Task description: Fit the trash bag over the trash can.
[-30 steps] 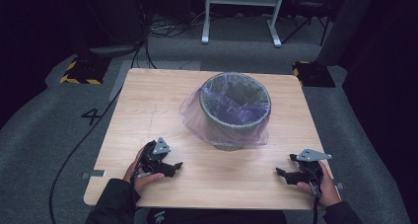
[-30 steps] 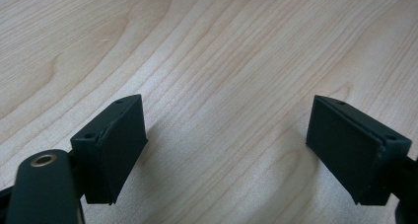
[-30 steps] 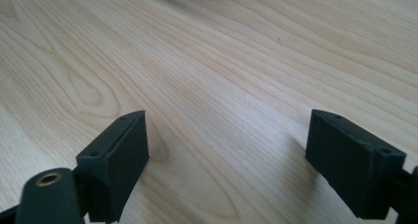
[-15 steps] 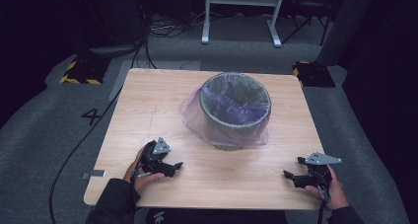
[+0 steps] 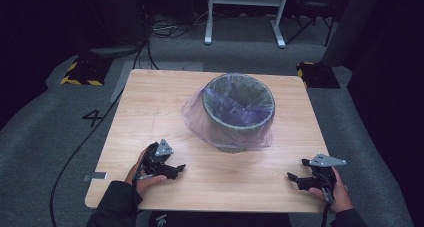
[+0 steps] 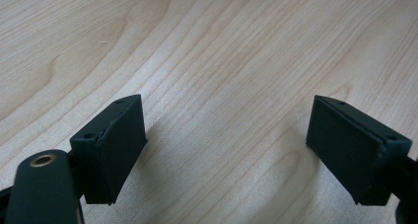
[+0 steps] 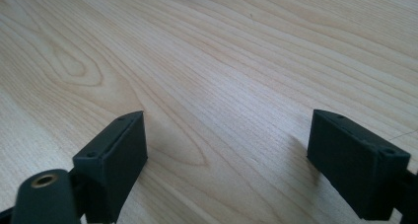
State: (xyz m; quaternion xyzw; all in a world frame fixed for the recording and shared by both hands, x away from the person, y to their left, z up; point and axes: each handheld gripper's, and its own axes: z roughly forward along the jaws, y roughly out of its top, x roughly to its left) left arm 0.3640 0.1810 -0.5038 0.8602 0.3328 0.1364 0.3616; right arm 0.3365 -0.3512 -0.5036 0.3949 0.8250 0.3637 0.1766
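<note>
A grey waste bin [image 5: 239, 112] lined with a translucent purple bag [image 5: 200, 118] stands upright at the middle of the wooden table [image 5: 150, 102]. My left gripper [image 5: 177, 169] rests low over the table near its front left, held by a hand, jaws pointing right. In the left gripper view the left gripper [image 6: 226, 150] is open over bare wood, with nothing between its pads [image 6: 121, 140]. My right gripper [image 5: 294, 177] sits near the front right corner, jaws pointing left. In the right gripper view the right gripper [image 7: 226, 157] is open too, over bare wood.
The table's front edge [image 5: 210, 208] lies just below both hands. Around the table is grey carpet with cables [image 5: 75, 152], a yellow-and-black striped block [image 5: 80, 73] at the left, a dark block [image 5: 315, 73] at the right and a white frame stand [image 5: 245, 12] behind.
My right gripper has moved back toward the front right corner of the table. The left gripper and the bin have stayed where they were.
</note>
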